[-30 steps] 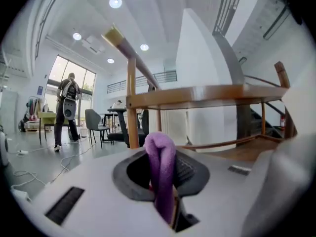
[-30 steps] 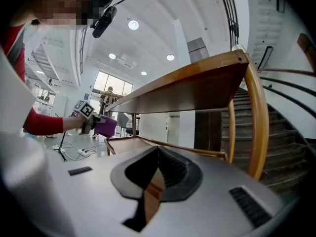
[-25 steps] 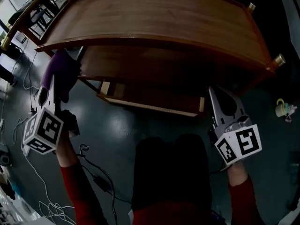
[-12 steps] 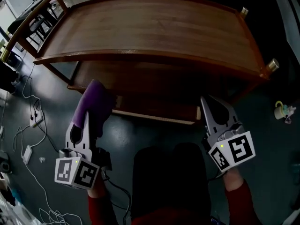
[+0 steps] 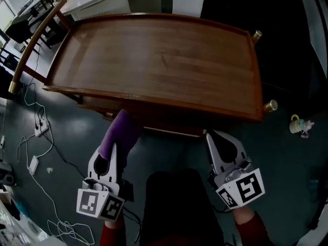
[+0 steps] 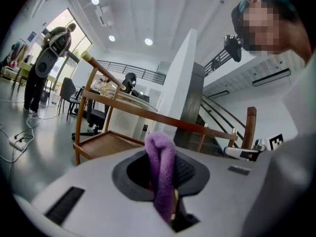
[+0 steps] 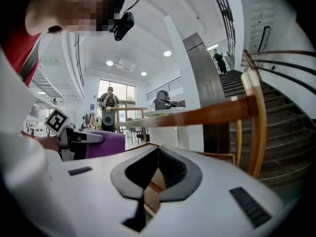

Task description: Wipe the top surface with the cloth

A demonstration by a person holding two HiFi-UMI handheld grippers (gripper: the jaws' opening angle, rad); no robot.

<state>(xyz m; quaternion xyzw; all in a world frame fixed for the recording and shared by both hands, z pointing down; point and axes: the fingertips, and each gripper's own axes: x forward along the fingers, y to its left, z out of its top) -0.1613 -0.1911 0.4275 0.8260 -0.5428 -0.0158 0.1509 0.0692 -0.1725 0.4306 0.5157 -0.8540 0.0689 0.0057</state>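
Wiping has not started, as far as these views show. The cart's top [image 5: 154, 60] lies bare and dry-looking, with no cloth on it and no streak or wet mark that would tell a wiped part from an unwiped one. The purple cloth [image 5: 121, 132] is clamped in the left gripper [image 5: 116, 146]: the left gripper view shows it folded into a thick loop that sticks up from between the jaws, which are closed tight on its lower part. In the head view it sits just off the cart's near edge, toward the left end, and none of it reaches over the top; I cannot tell whether it brushes the edge. The right gripper [image 5: 212, 137] is just off the same near edge, toward the right end. Its jaws are together with nothing between them, and only the cart's rails show past them in its own view. So my judgement is that the pick-up of the cloth is done and the whole wipe is left: the cloth has to be brought over the near edge, pressed flat on the top, and swept across it out to the far rim and both ends.
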